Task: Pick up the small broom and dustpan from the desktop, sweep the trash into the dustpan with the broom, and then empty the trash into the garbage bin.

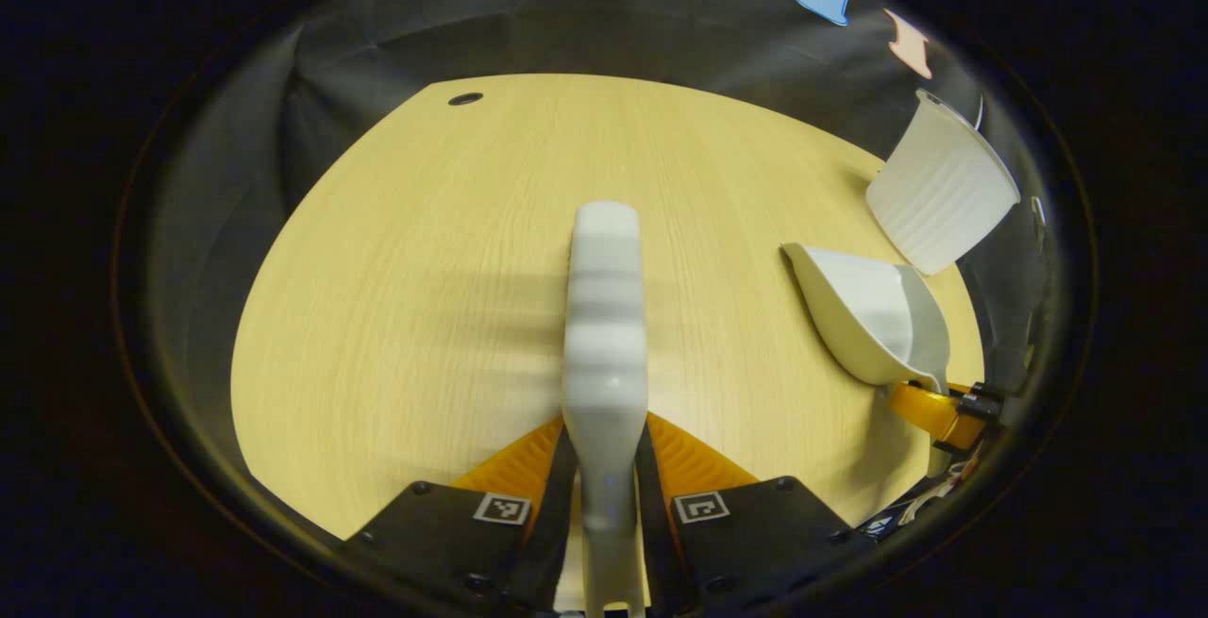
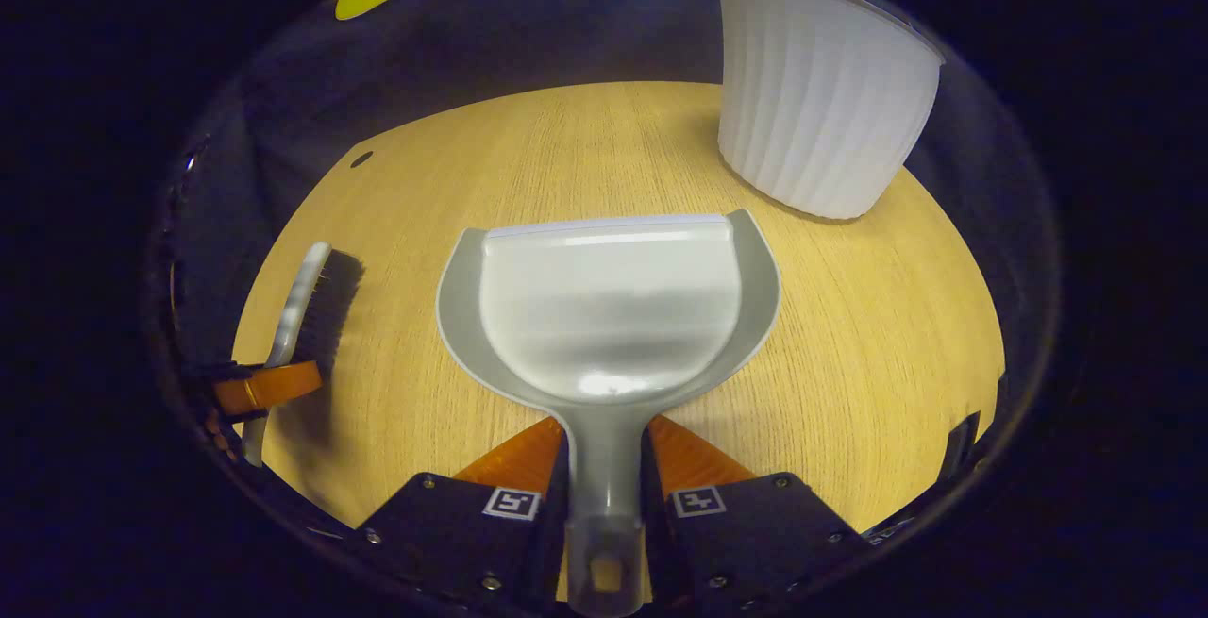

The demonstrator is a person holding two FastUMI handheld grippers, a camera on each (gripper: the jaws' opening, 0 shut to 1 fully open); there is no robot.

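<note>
My left gripper [image 1: 604, 467] is shut on the handle of the small white broom [image 1: 604, 325], which points forward over the wooden table [image 1: 406, 269]. In the right gripper view the broom [image 2: 302, 302] is seen from the side at the left, dark bristles facing the table, with the left gripper [image 2: 269, 387] clamped on its handle. My right gripper [image 2: 604, 467] is shut on the handle of the grey-white dustpan [image 2: 609, 307], its scoop bare and its lip facing away. The dustpan [image 1: 873, 316] sits right of the broom in the left gripper view. The white ribbed garbage bin [image 2: 821, 90] stands just beyond the dustpan, to its right.
The bin [image 1: 944, 189] stands at the table's far right edge. A small round cable hole [image 1: 464, 99] lies near the far left edge of the table. Black cloth walls surround the table on all sides.
</note>
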